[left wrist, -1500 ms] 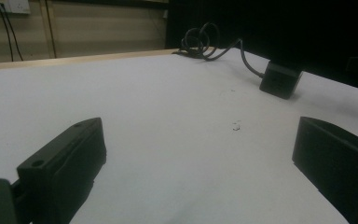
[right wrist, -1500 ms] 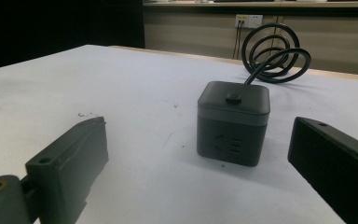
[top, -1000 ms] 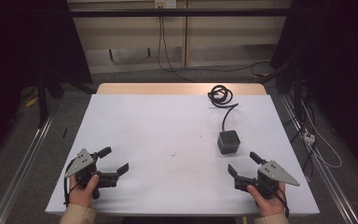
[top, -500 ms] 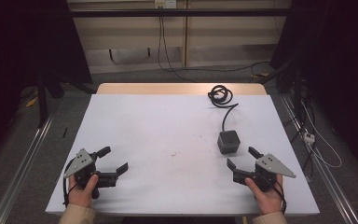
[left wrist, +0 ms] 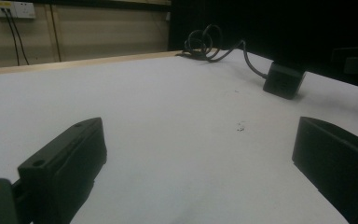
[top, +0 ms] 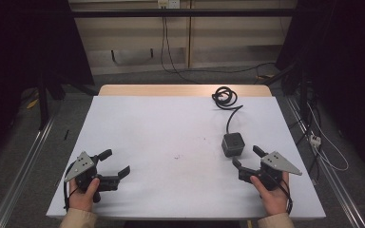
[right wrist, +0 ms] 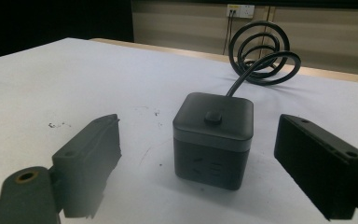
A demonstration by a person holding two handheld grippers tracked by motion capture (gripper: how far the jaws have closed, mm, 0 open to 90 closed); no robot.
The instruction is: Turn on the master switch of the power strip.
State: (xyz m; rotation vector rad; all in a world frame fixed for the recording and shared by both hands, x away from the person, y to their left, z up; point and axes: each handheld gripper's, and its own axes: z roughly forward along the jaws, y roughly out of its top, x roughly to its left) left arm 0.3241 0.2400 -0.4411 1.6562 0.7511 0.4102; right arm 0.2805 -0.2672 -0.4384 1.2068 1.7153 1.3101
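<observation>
The left gripper (top: 110, 164) is resting low on the near-left part of the white worktop (top: 171, 128), its jaws spread wide with nothing between them but bare surface, as the left gripper view is showing. Well apart from it, right of centre, a cube power strip (top: 232, 144) is sitting flat on the worktop, and its black cord (top: 231, 117) is running away toward the far edge, where it is gathering into a loose coil (top: 224, 97). The right gripper (top: 247, 158) is hovering just near the cube on the person's side, jaws apart and empty; in the right gripper view the cube (right wrist: 213, 137) is lying ahead and between the lines of the two jaws, not yet touched. The cube is looking like dark grey matte plastic with rounded edges, a small raised button on its top face and faint socket openings on the side facing the gripper. It is probably rigid and moderately light, though the smooth casing may be slipping a little under hard jaws. The two flat opposite side walls are seeming the best place to take hold, below the top seam. The cord is likely stiff and springy, so it may be dragging on or twisting the cube when lifted.
</observation>
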